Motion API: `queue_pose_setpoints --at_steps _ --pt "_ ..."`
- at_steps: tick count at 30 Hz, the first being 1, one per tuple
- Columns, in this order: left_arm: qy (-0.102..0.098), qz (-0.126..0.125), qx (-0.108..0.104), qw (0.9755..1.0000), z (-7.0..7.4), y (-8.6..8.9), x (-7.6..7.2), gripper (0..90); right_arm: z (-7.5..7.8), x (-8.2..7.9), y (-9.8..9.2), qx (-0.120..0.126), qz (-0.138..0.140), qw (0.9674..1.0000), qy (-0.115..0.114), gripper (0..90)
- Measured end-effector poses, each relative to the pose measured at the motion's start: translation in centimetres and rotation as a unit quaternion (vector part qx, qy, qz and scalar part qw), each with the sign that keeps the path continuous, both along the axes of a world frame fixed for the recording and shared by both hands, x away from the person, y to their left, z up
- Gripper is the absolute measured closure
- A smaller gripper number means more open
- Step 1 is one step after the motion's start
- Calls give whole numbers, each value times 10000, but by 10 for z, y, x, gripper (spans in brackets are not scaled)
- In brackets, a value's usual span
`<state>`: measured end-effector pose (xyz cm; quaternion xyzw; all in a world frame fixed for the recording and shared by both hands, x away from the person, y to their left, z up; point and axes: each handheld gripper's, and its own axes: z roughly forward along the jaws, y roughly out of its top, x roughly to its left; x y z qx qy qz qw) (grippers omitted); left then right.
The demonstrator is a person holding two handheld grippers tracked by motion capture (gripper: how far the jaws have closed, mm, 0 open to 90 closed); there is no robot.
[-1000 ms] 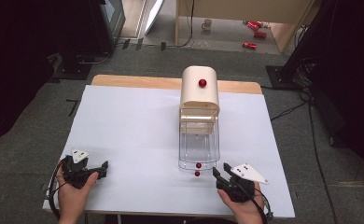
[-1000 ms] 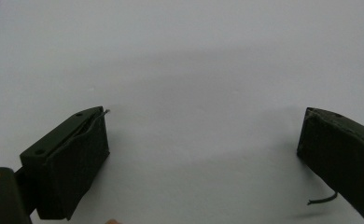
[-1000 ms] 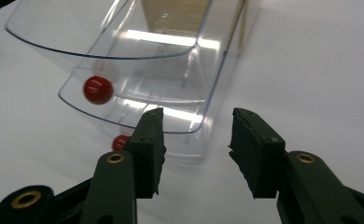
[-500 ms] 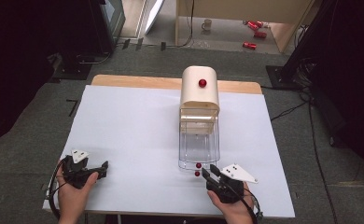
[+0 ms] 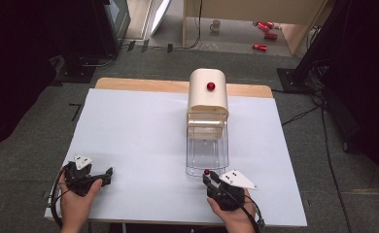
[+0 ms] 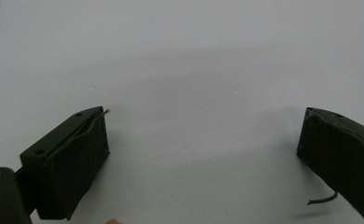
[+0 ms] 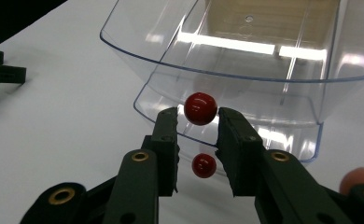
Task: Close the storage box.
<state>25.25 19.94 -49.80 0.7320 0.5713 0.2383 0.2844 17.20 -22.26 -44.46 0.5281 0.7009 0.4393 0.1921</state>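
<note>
A cream box with a red knob on top stands at the table's far middle. A clear drawer is pulled out of the box toward me. The drawer has a red knob on its front edge, and my right gripper is shut on it. A second red knob sits just below, on a lower clear layer. In the high view my right gripper meets the drawer's near end. My left gripper rests at the near left. My left gripper is open, with bare white surface between its jaws.
A white sheet covers the table, with a wooden strip along the far edge. Beyond the table, red cans and a mug lie on the floor. Dark equipment and cables surround the table.
My right gripper has moved left and forward to the drawer's front and has shut on the upper red knob. The left gripper has stayed in place.
</note>
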Motion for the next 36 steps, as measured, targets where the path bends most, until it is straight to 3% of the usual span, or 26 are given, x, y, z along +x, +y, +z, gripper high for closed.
queue_pose_setpoints --at_steps 4,17,36 --pt "0 -1 0 10000 0 0 0 19 -2 1 4 -130 -109 9998 -40 734" --pt "-5 6 -5 10000 0 0 0 19 1 0 3 -60 -137 9999 -75 750" --pt "-4 6 -6 10000 0 0 0 19 24 5 2 82 -161 9998 -123 750"
